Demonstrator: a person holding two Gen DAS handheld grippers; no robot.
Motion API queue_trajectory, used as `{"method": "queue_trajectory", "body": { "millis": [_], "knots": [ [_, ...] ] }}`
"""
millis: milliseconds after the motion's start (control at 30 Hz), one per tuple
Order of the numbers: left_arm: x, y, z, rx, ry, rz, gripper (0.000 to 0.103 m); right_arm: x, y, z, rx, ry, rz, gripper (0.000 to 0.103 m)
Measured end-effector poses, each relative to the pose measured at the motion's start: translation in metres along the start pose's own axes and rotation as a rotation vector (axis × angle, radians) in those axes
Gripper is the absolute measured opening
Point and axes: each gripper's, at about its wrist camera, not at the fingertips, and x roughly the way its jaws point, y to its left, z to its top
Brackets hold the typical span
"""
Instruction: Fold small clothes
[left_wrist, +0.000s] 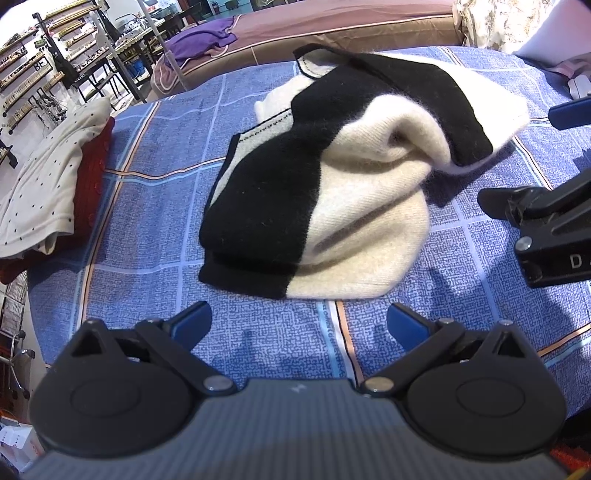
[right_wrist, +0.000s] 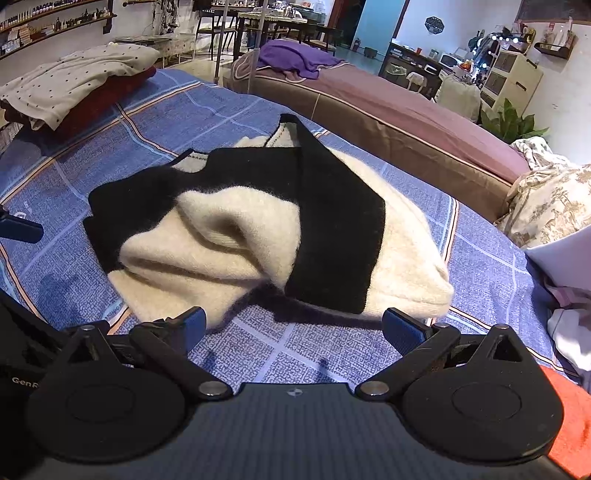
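Two finished-looking garments are lying stacked at the left: a dotted top (left_wrist: 44, 177) over a red one (left_wrist: 92, 177). The sweater (left_wrist: 332, 192) is sitting mid-bed (left_wrist: 155, 229), partly folded, black bands crossing fluffy cream, one flap bulging. The left claw (left_wrist: 299, 325) and right claw (right_wrist: 293, 326) are hovering wide, gripping nothing.

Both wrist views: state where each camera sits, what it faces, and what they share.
Left wrist: sits behind the open left tongs, facing the black-and-cream sweater; the right tongs show at right.
Right wrist: sits behind the open right tongs, facing the sweater's other side.
Shared: sweater, blue plaid bedcover, dotted garment.
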Motion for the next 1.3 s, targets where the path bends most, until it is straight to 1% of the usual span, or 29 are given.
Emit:
{"method": "queue_trajectory", "body": {
  "millis": [533,767,933,967,1033,1067,1167,1233,1300],
  "knots": [
    [0.003,-0.002,-0.001,0.013,0.009,0.001,0.103,0.003,0.001,-0.002,0.000,0.007,0.009,0.103],
    [0.009,-0.002,-0.004,0.010,0.023,-0.012,0.103,0.006,0.001,-0.006,0.003,0.018,0.015,0.103],
    [0.011,-0.001,-0.004,0.008,0.020,-0.018,0.103,0.005,0.000,-0.005,0.003,0.006,0.021,0.103],
    [0.012,0.000,-0.004,0.000,0.014,-0.022,0.103,0.003,0.000,-0.006,0.009,-0.009,0.021,0.103],
    [0.014,0.006,-0.006,-0.033,0.000,-0.042,0.103,-0.002,-0.004,-0.008,0.031,-0.067,0.024,0.103],
    [0.016,0.010,-0.007,-0.053,-0.007,-0.065,0.103,-0.006,-0.007,-0.010,0.045,-0.105,0.035,0.103],
    [0.024,0.024,-0.017,-0.107,-0.028,-0.177,0.103,-0.014,-0.019,-0.023,0.111,-0.200,0.090,0.103],
    [0.025,0.034,-0.027,-0.154,-0.076,-0.218,0.103,-0.017,-0.025,-0.034,0.147,-0.240,0.114,0.103],
    [0.024,0.044,-0.037,-0.205,-0.148,-0.230,0.103,-0.017,-0.029,-0.045,0.172,-0.257,0.156,0.103]
  ]
}}
